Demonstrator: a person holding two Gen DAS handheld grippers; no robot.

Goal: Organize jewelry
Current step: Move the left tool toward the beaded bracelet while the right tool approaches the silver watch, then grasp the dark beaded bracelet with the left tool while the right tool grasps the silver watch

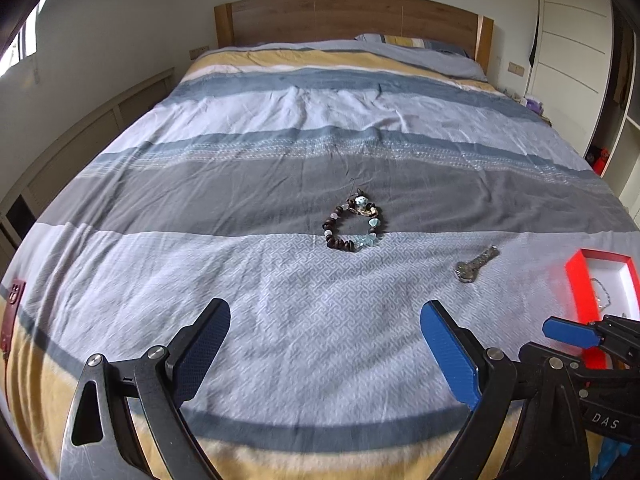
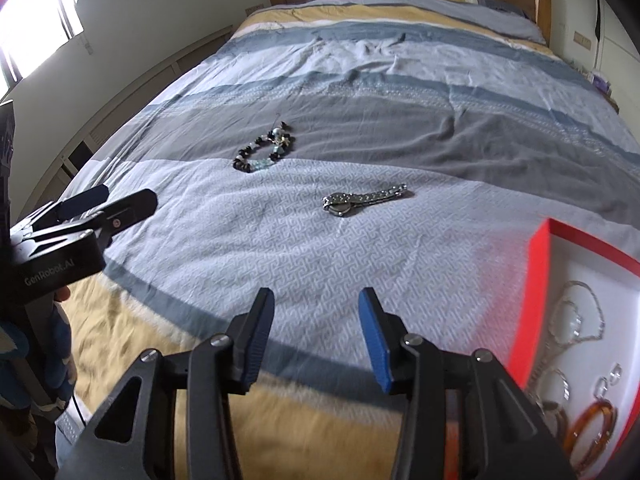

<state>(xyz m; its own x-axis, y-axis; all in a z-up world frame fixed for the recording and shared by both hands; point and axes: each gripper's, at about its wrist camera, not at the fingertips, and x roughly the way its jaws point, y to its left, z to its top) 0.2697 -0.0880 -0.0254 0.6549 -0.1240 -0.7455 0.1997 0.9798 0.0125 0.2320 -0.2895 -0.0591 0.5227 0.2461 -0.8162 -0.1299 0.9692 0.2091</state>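
Bed w/ striped duvet [image 1: 280,168]: blue, grey, white, yellow bands, lightly creased. Wooden headboard [image 1: 352,16] at far edge. Pillow [image 1: 416,46] in far right corner, partly under the duvet fold. Low panelled cabinet [image 1: 100,120] runs along bed's left edge. Window [image 2: 36,12] on left wall, very bright. White wardrobe [image 1: 576,40] past the right edge; wall sockets [image 1: 516,68] beside headboard.

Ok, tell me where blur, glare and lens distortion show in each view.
Left wrist view: fisheye bends the wooden headboard; the red cardboard box is smeared by blur, while the dark-and-turquoise beaded bracelet stays sharp. Right wrist view: the window is blown out white; the yellow fuzzy blanket edge is blurred; the silver metal wristwatch is crisp.
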